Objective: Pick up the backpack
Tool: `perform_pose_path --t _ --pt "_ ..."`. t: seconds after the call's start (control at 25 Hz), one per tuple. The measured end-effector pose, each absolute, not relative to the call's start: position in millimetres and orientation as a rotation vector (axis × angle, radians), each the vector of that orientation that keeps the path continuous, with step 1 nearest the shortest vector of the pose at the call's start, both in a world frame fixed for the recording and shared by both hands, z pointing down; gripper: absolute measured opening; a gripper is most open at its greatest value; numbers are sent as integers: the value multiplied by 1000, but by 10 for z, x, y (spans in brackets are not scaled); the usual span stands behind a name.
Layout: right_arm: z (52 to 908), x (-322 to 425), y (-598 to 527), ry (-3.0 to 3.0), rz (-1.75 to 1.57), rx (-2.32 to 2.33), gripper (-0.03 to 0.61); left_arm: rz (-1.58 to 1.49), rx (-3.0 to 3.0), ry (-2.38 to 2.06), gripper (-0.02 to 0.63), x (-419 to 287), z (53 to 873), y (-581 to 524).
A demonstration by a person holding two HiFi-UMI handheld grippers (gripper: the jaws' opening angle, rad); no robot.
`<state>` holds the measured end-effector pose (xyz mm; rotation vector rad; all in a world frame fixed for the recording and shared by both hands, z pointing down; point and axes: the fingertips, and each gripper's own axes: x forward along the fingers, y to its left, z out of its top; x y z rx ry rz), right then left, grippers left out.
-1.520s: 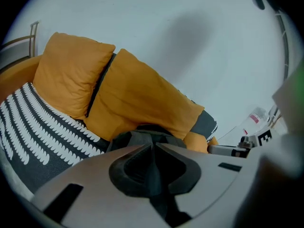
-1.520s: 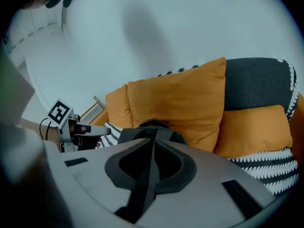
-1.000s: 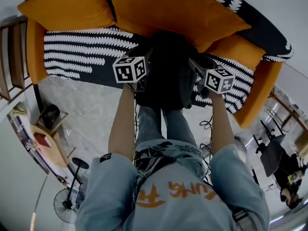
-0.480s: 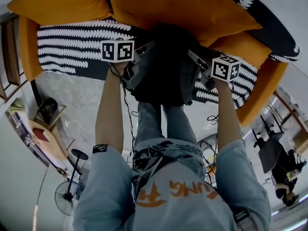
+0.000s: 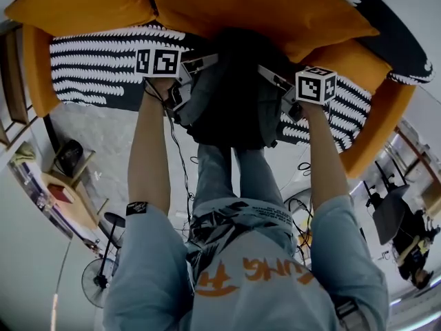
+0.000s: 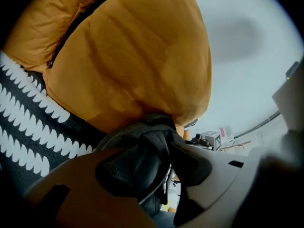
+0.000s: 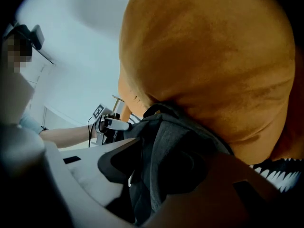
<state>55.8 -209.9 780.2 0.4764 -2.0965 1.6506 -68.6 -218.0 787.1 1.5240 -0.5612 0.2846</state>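
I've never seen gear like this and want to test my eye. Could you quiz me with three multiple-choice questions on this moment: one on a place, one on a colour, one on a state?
1. Where is the backpack?
A on the floor
B on the sofa, in front of its cushions
C on a table

2. What colour are the cushions?
A orange
B green
C white

3. What is between the fingers of the left gripper and the right gripper?
A nothing
B a cushion corner
C backpack fabric

Answers:
1 B: the head view shows it on the sofa below the cushions.
2 A: they are orange in every view.
3 C: each gripper view shows its fingers closing with dark fabric between them.
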Motion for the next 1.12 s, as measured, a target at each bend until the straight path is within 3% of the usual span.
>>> perform_pose_path --t 0.16,0.44,0.56,1.12 --pt "7895 472 -2041 -2086 1598 470 138 264 1499 -531 215 -655 7923 -2141" --pt "7868 495 -2087 -2103 1604 580 59 255 1497 -520 188 -529 7939 -2185" --pt "7827 497 -2083 -2109 1607 610 54 260 1547 -494 132 -383 7891 -2170" --pt "6981 561 -1587 -2287 1565 562 38 145 1758 -286 66 -124 7029 -1698"
